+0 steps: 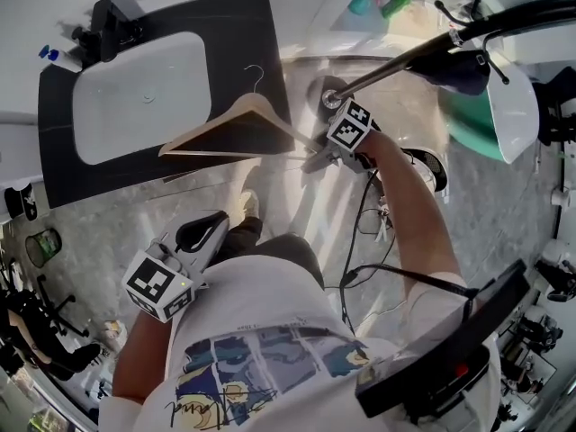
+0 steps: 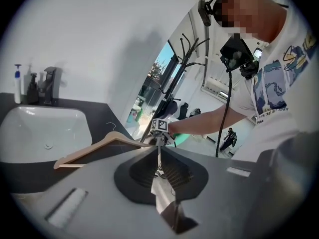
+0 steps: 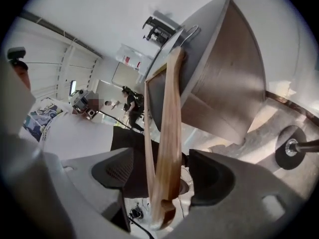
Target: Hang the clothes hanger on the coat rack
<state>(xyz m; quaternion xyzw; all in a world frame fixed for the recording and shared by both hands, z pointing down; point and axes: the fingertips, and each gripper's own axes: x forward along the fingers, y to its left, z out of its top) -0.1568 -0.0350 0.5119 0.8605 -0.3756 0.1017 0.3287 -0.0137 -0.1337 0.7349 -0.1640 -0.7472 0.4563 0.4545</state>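
Only its own view shows right gripper [image 3: 160, 176] released around hanger [image 3: 170, 108] (left gripper [image 2: 158, 153] clenched).

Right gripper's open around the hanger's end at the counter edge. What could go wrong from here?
1. The right gripper straddles only the very tip of the hanger. If it closes there, the long arm may swing or slip out on lifting.
2. The coat rack pole stands close beside that gripper in the head view, so a swinging hanger could knock it.
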